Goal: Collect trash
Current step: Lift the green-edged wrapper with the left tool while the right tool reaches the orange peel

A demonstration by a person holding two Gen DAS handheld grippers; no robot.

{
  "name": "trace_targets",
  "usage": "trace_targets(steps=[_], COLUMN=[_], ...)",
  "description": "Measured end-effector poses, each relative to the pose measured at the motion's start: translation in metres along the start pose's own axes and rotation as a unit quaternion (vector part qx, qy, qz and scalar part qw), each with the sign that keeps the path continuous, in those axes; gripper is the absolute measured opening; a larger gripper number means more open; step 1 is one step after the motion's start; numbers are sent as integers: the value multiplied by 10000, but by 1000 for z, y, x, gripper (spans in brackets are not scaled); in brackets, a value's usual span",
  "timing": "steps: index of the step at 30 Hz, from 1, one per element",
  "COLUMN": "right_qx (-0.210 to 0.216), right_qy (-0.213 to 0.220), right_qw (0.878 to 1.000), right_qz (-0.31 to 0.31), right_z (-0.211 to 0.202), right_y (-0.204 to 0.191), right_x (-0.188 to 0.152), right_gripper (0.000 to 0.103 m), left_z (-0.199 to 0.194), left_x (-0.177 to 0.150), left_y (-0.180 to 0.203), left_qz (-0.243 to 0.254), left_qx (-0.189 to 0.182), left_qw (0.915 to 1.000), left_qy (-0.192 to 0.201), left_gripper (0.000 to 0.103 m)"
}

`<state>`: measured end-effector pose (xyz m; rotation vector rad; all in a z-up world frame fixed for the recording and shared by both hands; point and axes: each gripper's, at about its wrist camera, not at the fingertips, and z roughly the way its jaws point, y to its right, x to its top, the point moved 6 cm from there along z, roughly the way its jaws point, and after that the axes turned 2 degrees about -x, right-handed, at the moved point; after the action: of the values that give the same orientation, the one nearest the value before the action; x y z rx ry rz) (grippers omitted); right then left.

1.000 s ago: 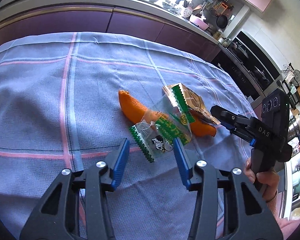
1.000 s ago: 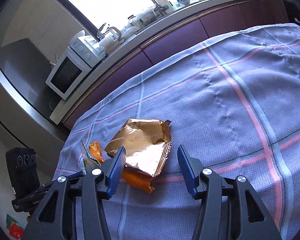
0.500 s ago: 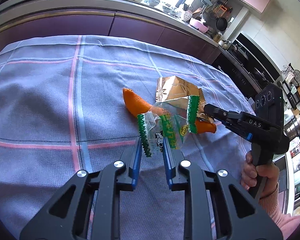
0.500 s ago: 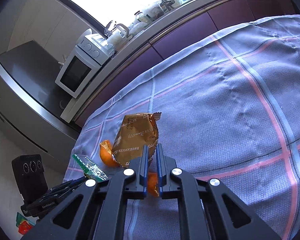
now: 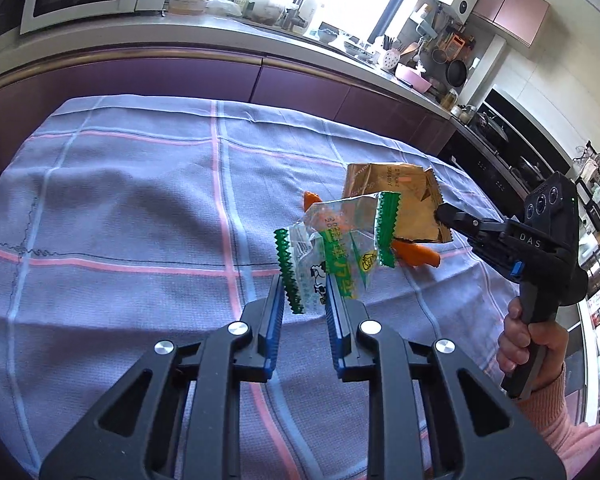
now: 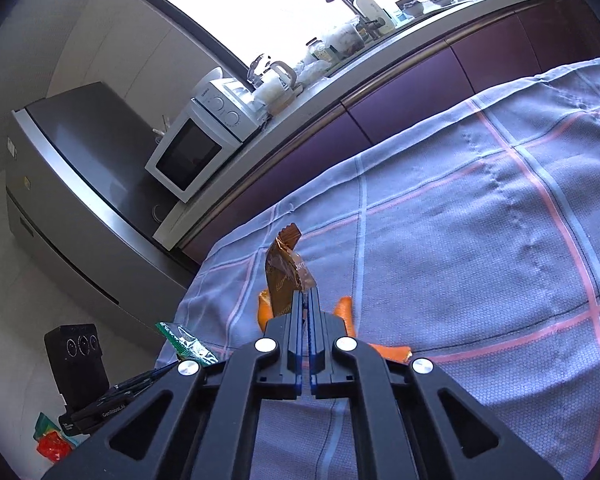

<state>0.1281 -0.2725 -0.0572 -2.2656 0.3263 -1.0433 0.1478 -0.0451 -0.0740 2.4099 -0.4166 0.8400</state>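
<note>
Jaws on the left gripper (image 5: pixel 303 286) are pinched onto a clear green-edged wrapper (image 5: pixel 337 247), held up off the surface. Right gripper (image 6: pixel 305 310) jaws are clamped on a gold foil wrapper (image 6: pixel 287 276), lifted above the orange peel (image 5: pixel 415 253) on the checked cloth (image 5: pixel 140 208).
</note>
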Motion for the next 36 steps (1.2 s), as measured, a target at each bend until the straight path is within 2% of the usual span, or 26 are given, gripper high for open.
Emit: trace_targets(steps=[9,16,20,21,22,24,26,27,28,36], right_qx=[250,349,220,289,248,78,-110,-219,-332,-244], right_qy=[227,35,-309,-428,-467,-522,-479,-450,-451,-933], right_qw=[9993,9989,9990,9985,9985,9983,9983,9982,9978,9950], right_qz=[-163,-324,-217,-163,-143,-234,-300,-338,-369,-266], right_z=[-12,0,19,24,27,32,34,34,35,50], right_y=[-28,-45,-36,-35,-34,-33,-29,-27,-24,-14], right_x=[8,0,-12,-16,-20,-26,-28,-28,-29,-45], right_gripper=[2,2,10,20,25,26,31,42,45,42], left_z=[-34,-52,-58,-59,-59,-61,-62,-61,-61,-56], left_x=[-7,-17,-23,-25,-26,-28,-30,-30,-30,-31], left_y=[-24,-41,-47,-49,-50,-51,-51,-50,-51,-50], left_qz=[-75,-214,-301,-314,-325,-347,-348,-344,-341,-331], left_qx=[291,374,405,414,419,412,412,402,396,359], left_qw=[9993,9986,9983,9982,9982,9981,9981,9982,9982,9986], left_qy=[214,300,302,298,293,289,288,285,280,199], left_gripper=[21,21,21,21,21,21,21,21,21,21])
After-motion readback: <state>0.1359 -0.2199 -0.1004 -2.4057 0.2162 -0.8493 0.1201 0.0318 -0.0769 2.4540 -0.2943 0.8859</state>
